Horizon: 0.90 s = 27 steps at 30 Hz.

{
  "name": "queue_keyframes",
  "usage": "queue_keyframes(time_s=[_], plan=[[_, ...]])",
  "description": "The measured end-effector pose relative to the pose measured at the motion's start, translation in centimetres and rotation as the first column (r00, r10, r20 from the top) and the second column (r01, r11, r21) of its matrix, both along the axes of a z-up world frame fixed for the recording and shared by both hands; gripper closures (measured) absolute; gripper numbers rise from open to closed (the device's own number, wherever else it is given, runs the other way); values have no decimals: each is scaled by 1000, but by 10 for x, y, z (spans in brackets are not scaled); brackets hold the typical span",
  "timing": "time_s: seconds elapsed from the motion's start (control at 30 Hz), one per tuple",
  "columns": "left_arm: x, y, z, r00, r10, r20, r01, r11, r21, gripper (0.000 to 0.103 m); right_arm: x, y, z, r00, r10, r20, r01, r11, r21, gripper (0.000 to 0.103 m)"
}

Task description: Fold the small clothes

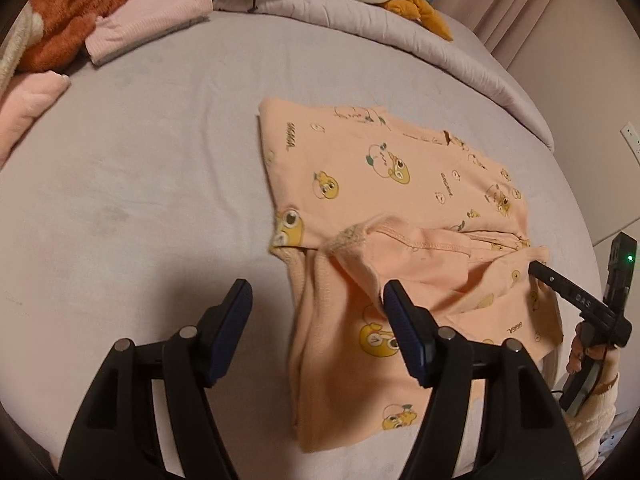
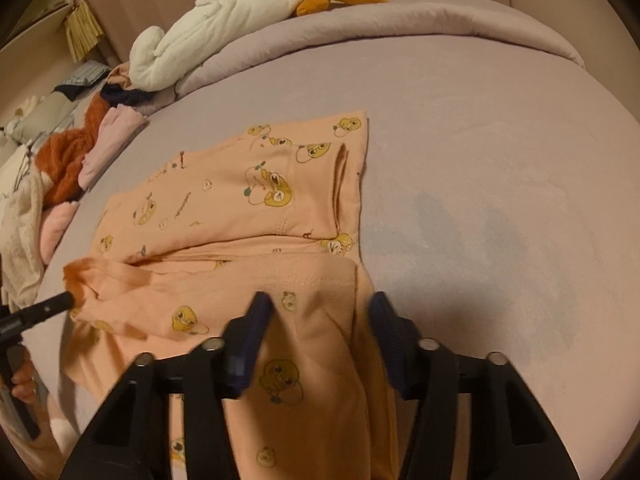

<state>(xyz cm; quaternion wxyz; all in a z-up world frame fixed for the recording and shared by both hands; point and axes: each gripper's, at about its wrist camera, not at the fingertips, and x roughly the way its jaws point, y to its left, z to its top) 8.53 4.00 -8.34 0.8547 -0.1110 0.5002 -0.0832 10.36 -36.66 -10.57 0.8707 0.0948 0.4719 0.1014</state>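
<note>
Cotton: your peach printed garment (image 1: 384,184) looked thin, soft and light; I judged it would drape and slide, not hold a crease.
Place: it lay partly folded on the lilac bed sheet (image 1: 140,184), well apart from the pile of other clothes (image 1: 96,20).
Left gripper (image 1: 316,312): you held it about half open, empty, one pad at the garment's near edge.
Right gripper (image 2: 316,316): jaws stood apart astride a raised fold, not pressing it.
Hold: you did best to pinch seamed hems or corners, both layers together.
</note>
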Motion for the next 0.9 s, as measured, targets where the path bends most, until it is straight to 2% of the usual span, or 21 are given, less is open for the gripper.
queue_keyframes(time_s=[0.1, 0.2, 0.3, 0.4, 0.53, 0.7, 0.9], plan=[[-2, 1, 0, 1000, -9, 4, 9, 1000, -6, 35, 0, -1, 0, 1000, -6, 8, 6, 1000, 5, 79], [3, -5, -7, 1000, -23, -10, 23, 1000, 10, 37, -3, -3, 3, 1000, -20, 22, 20, 1000, 12, 89], [12, -15, -16, 998, -55, -23, 55, 998, 0, 37, -7, -5, 8, 999, -36, 39, 35, 999, 15, 91], [22, -23, -22, 996, -76, -39, 77, 997, 23, 37, -10, -8, 12, 997, -55, 52, 54, 998, 23, 92], [24, -26, -15, 996, -88, -19, 88, 996, 9, 37, -13, -14, 19, 994, -86, 74, 83, 996, 42, 93], [18, -19, -2, 996, -89, 13, 89, 996, -12, 37, -6, -15, 15, 993, -107, 59, 104, 993, 48, 93], [17, -14, -8, 995, -95, 1, 95, 995, -18, 38, -7, -13, 12, 992, -118, 50, 116, 992, 37, 93]])
